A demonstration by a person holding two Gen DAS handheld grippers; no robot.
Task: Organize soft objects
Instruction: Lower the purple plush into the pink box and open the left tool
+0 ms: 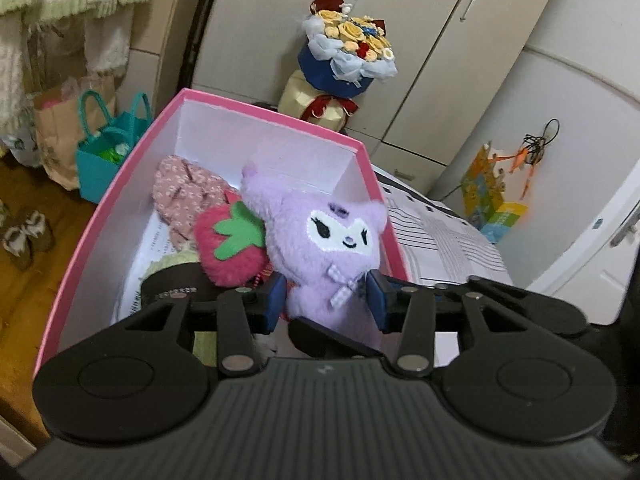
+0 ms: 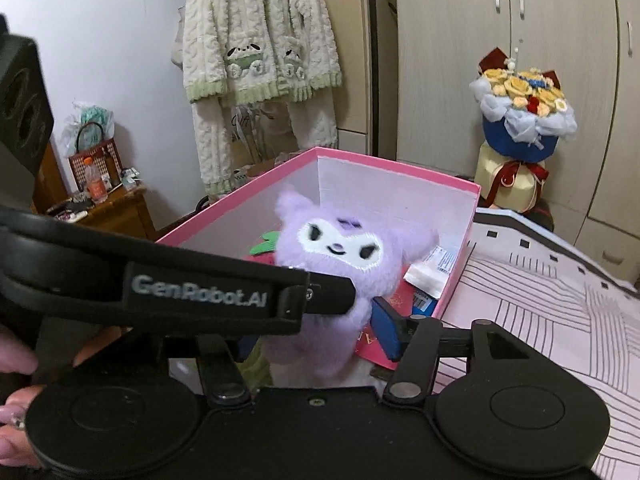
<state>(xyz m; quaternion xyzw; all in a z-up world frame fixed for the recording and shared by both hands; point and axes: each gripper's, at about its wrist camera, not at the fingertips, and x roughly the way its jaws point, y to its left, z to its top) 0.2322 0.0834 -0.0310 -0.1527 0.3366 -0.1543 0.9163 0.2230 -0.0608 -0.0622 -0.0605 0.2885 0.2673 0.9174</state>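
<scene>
**Left and right wrist views, soft-object sorting.** A pink box (image 1: 240, 140) stands open on a bed covered by a line-patterned sheet (image 2: 540, 320). The purple plush (image 1: 320, 240), with a white embroidered face and a checked bow, sits upright at the near end of the box, its face turned toward both cameras.

The left claw (image 1: 326, 300) is clenched on the plush: its two blue pads (image 1: 276, 300) press on either side of the lower body, just below the bow. In the right wrist view this claw's black body crosses the frame from the left, and its tip is sunk into the plush's side.

The right claw (image 2: 316, 336) is released. The plush stands between its jaws, but the visible right pad stands just clear of the fur; the other pad is mostly hidden behind the left claw.

Beside the purple plush, touching it, lies a red strawberry plush (image 1: 232, 248) with a green felt leaf. Behind that lies a pink floral cloth item (image 1: 188, 196). White packets (image 2: 434, 268) lie in the box on the other side.

A bouquet (image 1: 348, 52) stands beyond the box, before cupboard doors. A person's fingers (image 2: 16, 360) show at the lower left edge.
</scene>
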